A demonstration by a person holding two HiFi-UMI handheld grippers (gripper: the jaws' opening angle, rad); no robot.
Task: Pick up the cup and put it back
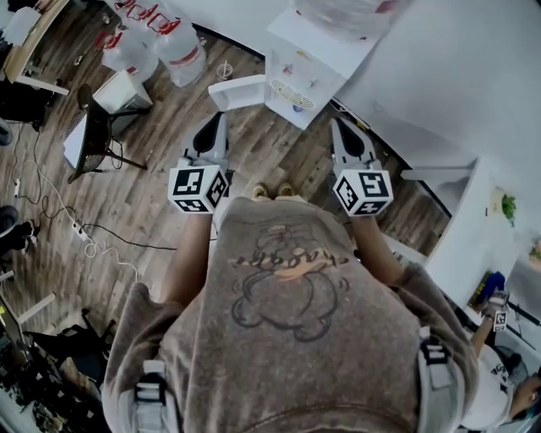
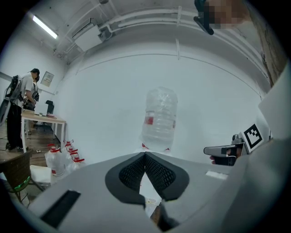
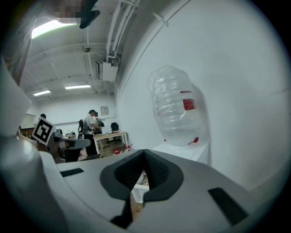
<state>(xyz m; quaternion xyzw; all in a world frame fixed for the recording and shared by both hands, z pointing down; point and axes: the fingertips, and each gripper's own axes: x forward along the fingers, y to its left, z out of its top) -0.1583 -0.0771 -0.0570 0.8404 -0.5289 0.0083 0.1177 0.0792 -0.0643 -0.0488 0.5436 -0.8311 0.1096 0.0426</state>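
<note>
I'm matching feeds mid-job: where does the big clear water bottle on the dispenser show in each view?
Head view: the water bottle is at the top edge, right of centre, cut off by the frame.
Left gripper view: centre of the picture, upright.
Right gripper view: right of centre, appearing tilted.
Shared landmark: the white wall directly behind the bottle.

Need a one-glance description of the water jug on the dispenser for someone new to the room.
Find the white wall; the white water dispenser stands against it. The jug sits neck-down on top of that dispenser, clear with a red label. The other jugs stand upright on the floor to the left with red caps; this alone is inverted and raised.
</note>
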